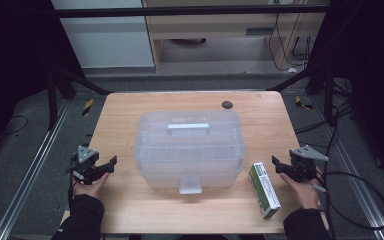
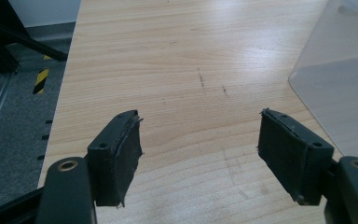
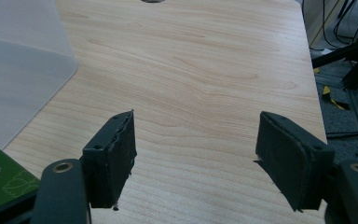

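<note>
A translucent plastic storage box point(image 1: 188, 148) with a handle on its lid and a front latch sits shut in the middle of the wooden table point(image 1: 125, 112). Its corner shows as the translucent box point(image 2: 340, 84) in the left gripper view and the translucent box point(image 3: 18, 70) in the right gripper view. A green and white carton point(image 1: 264, 189) lies flat to the box's right; the carton's green end point(image 3: 0, 182) lies just left of my right gripper. My left gripper point(image 1: 105, 167) point(image 2: 198, 149) is open over bare wood left of the box. My right gripper point(image 1: 279, 167) point(image 3: 196, 149) is open, empty, beside the carton.
A small dark round disc point(image 1: 227, 104) is set in the table's far edge. Metal frame rails point(image 1: 35, 165) and yellow-black floor markers point(image 1: 87, 106) flank the table. Cables point(image 1: 360, 195) trail on the floor to the right.
</note>
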Demonstrator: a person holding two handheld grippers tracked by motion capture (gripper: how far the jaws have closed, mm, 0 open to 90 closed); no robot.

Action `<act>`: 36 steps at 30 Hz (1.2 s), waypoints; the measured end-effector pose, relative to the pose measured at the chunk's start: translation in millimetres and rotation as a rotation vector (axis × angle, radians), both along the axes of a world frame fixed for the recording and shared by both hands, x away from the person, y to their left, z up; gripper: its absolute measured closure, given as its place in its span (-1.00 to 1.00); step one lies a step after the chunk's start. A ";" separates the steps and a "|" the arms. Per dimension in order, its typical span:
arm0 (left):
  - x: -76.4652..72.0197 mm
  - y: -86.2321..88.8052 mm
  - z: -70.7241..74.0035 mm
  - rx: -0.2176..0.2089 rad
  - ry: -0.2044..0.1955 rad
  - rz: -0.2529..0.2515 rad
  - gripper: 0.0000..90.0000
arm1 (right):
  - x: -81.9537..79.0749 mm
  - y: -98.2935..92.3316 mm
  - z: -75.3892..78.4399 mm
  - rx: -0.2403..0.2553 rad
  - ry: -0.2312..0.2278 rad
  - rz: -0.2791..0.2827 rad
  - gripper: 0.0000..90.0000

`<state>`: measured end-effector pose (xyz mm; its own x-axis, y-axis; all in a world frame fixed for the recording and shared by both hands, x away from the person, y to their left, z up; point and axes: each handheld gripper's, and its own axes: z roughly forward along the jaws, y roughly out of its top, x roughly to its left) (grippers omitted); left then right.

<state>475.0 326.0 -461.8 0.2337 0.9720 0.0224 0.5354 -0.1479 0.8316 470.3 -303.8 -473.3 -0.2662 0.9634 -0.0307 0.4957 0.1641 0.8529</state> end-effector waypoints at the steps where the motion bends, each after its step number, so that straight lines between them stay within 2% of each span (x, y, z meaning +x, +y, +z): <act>1: -0.1 -0.5 0.3 0.008 -0.001 0.001 -0.35 | -0.6 0.2 0.9 0.007 0.002 0.003 -0.36; 5: -0.7 -1.8 2.7 0.026 -0.007 -0.004 -0.29 | -1.1 0.8 3.8 0.014 -0.004 0.004 -0.37; 7: -1.5 -1.5 5.4 0.029 -0.014 -0.009 -0.25 | -0.8 1.0 7.2 0.014 -0.019 0.012 -0.39; 10: -1.2 -1.2 8.9 0.023 -0.021 -0.023 -0.24 | -1.6 1.8 9.7 0.023 -0.017 0.015 -0.40; 12: -0.2 -1.3 11.5 0.017 -0.015 -0.047 -0.22 | -2.4 2.0 12.4 0.020 -0.026 0.021 -0.41; 18: -2.8 -2.4 20.3 0.022 -0.044 -0.075 -0.19 | -4.3 3.8 23.3 0.041 -0.046 0.039 -0.43; 22: -3.7 -2.7 27.4 0.015 -0.057 -0.101 -0.21 | -5.5 7.3 27.8 0.041 -0.046 0.056 -0.45; 23: -3.7 -3.5 29.3 0.007 -0.061 -0.124 -0.23 | -5.3 7.9 28.4 0.039 -0.044 0.063 -0.45; 27: -5.6 -7.8 38.5 0.024 -0.077 -0.155 -0.28 | -5.6 10.4 31.8 0.041 -0.043 0.080 -0.47; 31: -7.4 -9.0 45.8 0.028 -0.085 -0.166 -0.29 | -6.1 12.2 34.2 0.047 -0.045 0.090 -0.48; 36: -10.0 -11.2 56.9 0.022 -0.088 -0.200 -0.22 | -6.1 15.0 38.5 0.041 -0.049 0.109 -0.49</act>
<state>465.0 314.8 -404.9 0.4182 0.9055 0.0718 0.4187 -0.2623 0.8694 464.1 -288.8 -434.8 -0.3689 0.9294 -0.0073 0.4346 0.1794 0.8826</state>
